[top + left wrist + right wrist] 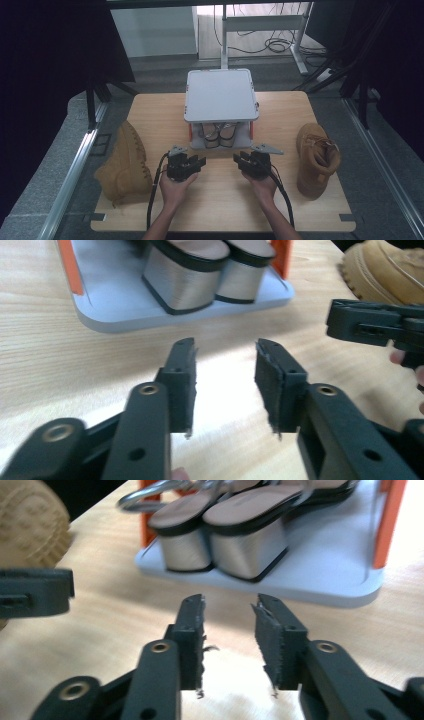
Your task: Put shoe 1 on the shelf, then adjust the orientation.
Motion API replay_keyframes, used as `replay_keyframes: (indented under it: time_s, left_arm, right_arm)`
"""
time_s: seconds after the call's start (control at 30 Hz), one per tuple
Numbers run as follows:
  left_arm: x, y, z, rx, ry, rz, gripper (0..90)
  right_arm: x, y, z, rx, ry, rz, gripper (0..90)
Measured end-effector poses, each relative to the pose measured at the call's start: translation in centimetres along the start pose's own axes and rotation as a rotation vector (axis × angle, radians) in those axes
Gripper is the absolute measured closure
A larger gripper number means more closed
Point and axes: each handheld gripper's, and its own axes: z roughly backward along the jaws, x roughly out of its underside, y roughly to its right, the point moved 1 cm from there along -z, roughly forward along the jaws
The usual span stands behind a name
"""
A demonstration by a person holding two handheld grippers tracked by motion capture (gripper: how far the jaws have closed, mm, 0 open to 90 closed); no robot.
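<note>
A grey two-level rack point(221, 95) with orange posts stands at the table's middle back. On its lower shelf point(115, 305) sits a pair of block-heeled shoes point(217, 135) with silver heels point(185, 282) facing me. My left gripper point(194, 163) hovers just in front of the rack, open, with nothing between its jaws point(225, 347). My right gripper point(243, 161) is beside it, also open and empty point(230, 602), aimed at the heels point(235, 545). Each gripper view shows the other gripper off to the side, the right gripper point(372, 327) and the left gripper point(32, 597).
A tan boot point(125, 162) lies on its side at the table's left edge. A second tan boot point(316, 157) stands at the right. The wooden table point(220, 200) shows bare wood in front of my hands. Metal rails run along both sides.
</note>
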Motion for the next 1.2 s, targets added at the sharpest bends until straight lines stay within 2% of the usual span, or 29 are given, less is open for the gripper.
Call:
replay_keyframes:
  time_s: [0.1, 0.27, 0.4, 0.5, 0.57, 0.7, 0.8, 0.87, 0.93, 0.97, 1.1, 1.2]
  left_arm:
    - [0.6, 0.2, 1.2, 0.007, -0.025, -0.023, 54.4]
    - [1.9, 0.1, 2.7, -0.016, -0.041, -0.066, 50.3]
    - [3.2, -0.3, 3.4, -0.002, -0.068, -0.067, 47.0]
    - [4.1, -0.5, 4.2, 0.005, -0.078, -0.077, 45.5]
    - [4.6, -0.6, 4.9, 0.0, -0.081, -0.094, 45.0]
    - [5.3, -0.9, 6.3, -0.014, -0.086, -0.108, 43.6]
    - [5.6, -1.3, 7.3, -0.021, -0.08, -0.108, 42.9]
    - [5.7, -1.5, 7.9, -0.042, -0.083, -0.115, 40.5]
    - [5.7, -1.7, 8.6, -0.055, -0.063, -0.114, 38.0]
    - [5.7, -1.8, 8.9, -0.067, -0.062, -0.12, 37.9]
    - [5.7, -2.5, 9.8, -0.097, -0.032, -0.128, 36.9]
    - [5.7, -3.0, 10.3, -0.102, -0.022, -0.124, 39.0]
  right_arm:
    - [0.7, -0.8, 0.6, -0.006, -0.028, 0.043, 55.6]
    - [1.8, -1.5, 1.5, -0.042, -0.048, 0.061, 50.9]
    - [2.6, -1.9, 2.3, -0.079, -0.061, 0.07, 48.7]
    - [3.2, -2.2, 2.8, -0.096, -0.076, 0.103, 46.8]
    - [3.6, -2.3, 3.1, -0.096, -0.087, 0.132, 46.0]
    - [4.3, -2.4, 3.6, -0.121, -0.099, 0.138, 44.9]
    - [4.6, -2.5, 3.7, -0.131, -0.103, 0.138, 44.1]
    - [4.7, -2.7, 3.8, -0.139, -0.104, 0.147, 43.6]
    - [4.6, -2.7, 4.0, -0.149, -0.091, 0.14, 43.6]
    - [4.5, -2.7, 4.1, -0.144, -0.087, 0.148, 43.6]
    - [4.3, -2.5, 4.4, -0.148, -0.077, 0.129, 43.9]
    - [4.3, -2.4, 4.4, -0.146, -0.075, 0.134, 43.9]
